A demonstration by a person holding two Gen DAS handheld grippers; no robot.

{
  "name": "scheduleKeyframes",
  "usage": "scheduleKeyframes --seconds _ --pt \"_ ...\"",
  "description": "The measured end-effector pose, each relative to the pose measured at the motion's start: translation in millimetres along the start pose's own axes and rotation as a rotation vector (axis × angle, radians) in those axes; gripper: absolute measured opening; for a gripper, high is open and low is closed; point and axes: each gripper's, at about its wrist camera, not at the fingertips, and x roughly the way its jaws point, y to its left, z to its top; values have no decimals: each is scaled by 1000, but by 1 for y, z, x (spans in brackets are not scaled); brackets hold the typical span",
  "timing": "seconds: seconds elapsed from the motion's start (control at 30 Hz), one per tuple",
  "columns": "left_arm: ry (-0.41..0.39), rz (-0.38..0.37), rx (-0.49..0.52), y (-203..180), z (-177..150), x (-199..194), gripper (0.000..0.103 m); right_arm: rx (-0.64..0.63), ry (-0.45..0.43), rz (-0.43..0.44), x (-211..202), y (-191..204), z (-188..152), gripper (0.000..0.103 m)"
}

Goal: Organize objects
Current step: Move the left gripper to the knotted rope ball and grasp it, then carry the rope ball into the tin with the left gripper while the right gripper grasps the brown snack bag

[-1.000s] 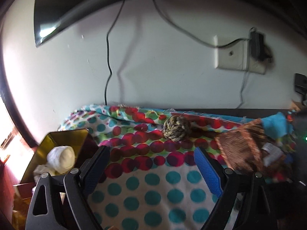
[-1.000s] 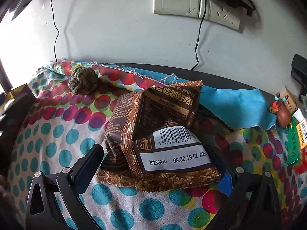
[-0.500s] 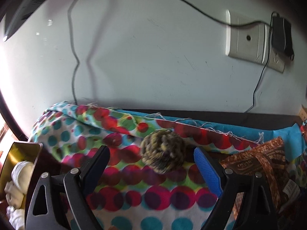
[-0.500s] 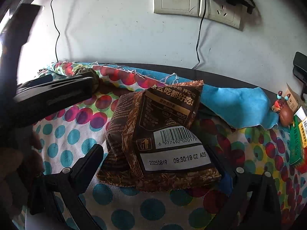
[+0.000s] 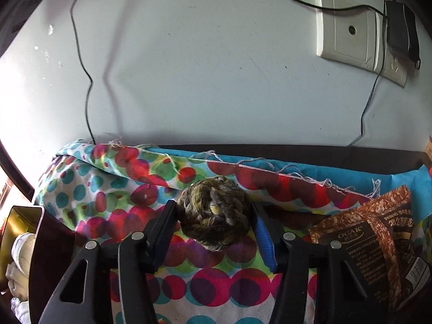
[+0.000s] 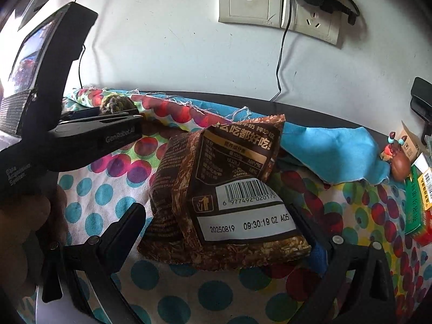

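Two fingers of the left gripper (image 5: 214, 217) clamp the round rope ball (image 5: 214, 213) on the dotted cloth (image 5: 113, 199); no long axis. Right wrist view: right gripper (image 6: 224, 232) spread wide around the brown snack packet (image 6: 229, 189), barcode end nearest, long axis toward the wall

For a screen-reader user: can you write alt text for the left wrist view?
The left claw is closed around a rope ball on a polka-dot cloth by a white wall. A brown snack bag lies to the right, a gold box to the left.
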Motion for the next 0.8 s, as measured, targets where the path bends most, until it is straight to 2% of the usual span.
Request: scheduleKeyframes --seconds 0.17,0.4,0.6,0.8 --pt "-22 19 12 -3 -7 -13 56 -5 4 -5 1 0 0 103" --pt "-52 57 -18 14 -9 -52 56 -35 23 -26 9 5 2 103" --pt "-78 95 -33 40 -16 -88 56 -61 79 -22 23 8 3 103" --pt "-103 123 -71 82 -27 -123 56 -67 77 -26 22 8 2 103"
